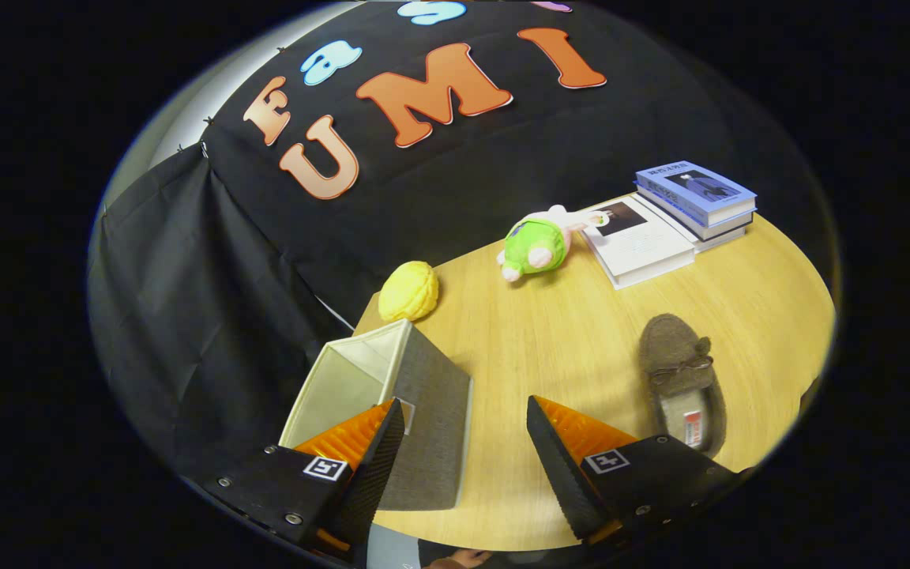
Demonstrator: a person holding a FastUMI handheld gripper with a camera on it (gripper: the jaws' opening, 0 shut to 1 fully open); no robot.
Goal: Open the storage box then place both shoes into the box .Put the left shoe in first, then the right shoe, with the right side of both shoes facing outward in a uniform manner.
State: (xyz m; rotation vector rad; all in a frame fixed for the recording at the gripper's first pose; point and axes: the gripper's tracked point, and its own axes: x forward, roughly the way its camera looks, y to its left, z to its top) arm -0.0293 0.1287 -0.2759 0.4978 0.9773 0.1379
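Observation:
A grey fabric storage box (423, 411) with a pale cream lining stands on the wooden table (581, 332), its top open. My gripper (467, 415) hovers above the table with its fingers wide open and nothing between them. The left finger (380, 442) overlaps the box's near corner; the box's grey side shows in the gap. A brown slipper (680, 379) with a small bow lies on the table just beyond the right finger (554, 450), toe pointing away. I see only this one shoe.
A yellow round plush (409, 291) sits behind the box at the table's far edge. A green and white plush toy (538, 245) lies further right, beside a white book (641, 241) and a stack of blue books (696, 199).

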